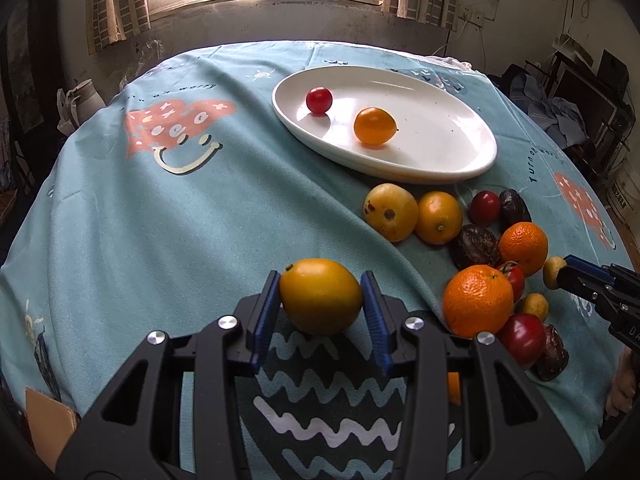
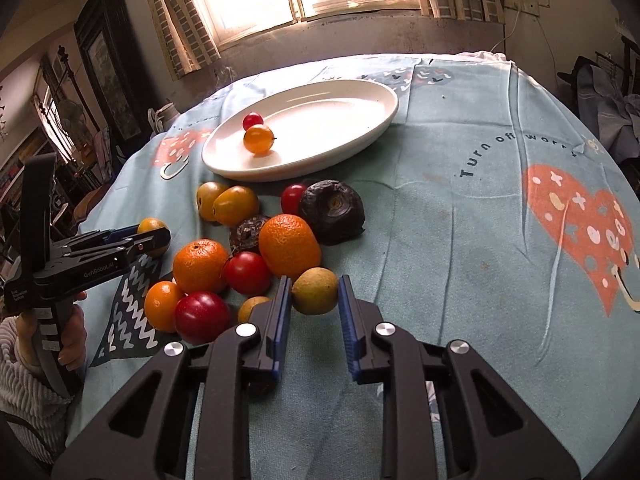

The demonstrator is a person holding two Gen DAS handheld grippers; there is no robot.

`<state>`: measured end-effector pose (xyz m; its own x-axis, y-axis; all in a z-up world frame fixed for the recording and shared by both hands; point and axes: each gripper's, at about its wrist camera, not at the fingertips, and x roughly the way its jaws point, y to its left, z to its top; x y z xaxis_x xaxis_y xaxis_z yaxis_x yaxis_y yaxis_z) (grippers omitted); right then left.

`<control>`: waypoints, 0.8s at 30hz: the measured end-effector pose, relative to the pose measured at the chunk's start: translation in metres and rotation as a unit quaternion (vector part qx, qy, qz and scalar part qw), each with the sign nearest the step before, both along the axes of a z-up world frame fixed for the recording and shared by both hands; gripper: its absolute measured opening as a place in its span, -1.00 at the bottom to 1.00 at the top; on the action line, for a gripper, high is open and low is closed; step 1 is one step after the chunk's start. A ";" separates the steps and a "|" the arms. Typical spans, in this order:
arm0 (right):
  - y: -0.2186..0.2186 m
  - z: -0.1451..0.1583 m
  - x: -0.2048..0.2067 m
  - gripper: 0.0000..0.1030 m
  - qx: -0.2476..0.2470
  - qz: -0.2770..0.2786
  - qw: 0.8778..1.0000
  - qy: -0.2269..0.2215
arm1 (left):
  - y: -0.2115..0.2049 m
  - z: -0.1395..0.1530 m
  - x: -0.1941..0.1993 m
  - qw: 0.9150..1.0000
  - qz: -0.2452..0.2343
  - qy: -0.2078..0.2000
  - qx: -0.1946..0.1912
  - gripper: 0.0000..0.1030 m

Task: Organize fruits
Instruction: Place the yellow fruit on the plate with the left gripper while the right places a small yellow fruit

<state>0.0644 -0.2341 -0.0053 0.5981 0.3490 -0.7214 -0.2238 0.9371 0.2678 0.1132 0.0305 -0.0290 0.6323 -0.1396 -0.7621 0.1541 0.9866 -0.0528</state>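
My left gripper (image 1: 321, 300) is shut on a yellow-orange fruit (image 1: 320, 294) and holds it just above the cloth. My right gripper (image 2: 313, 300) is shut on a small yellow-green fruit (image 2: 315, 290) at the near edge of the fruit pile; it also shows in the left wrist view (image 1: 554, 271). A white oval plate (image 1: 452, 160) stands at the back with a red cherry tomato (image 1: 319, 100) and a small orange fruit (image 1: 374, 125) on it. The pile (image 2: 256, 252) holds oranges, red fruits, yellow fruits and dark wrinkled ones.
A teal printed cloth (image 1: 160, 220) covers the round table. A wall and window lie behind it. A cardboard piece (image 1: 48, 420) sits at the near left edge. Furniture and clothes stand to the right of the table.
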 end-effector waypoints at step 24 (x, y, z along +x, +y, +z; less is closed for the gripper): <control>0.004 0.015 0.130 -0.51 0.112 -0.039 0.992 0.038 | -0.032 0.041 0.093 0.999 0.006 -0.038 -0.026 0.25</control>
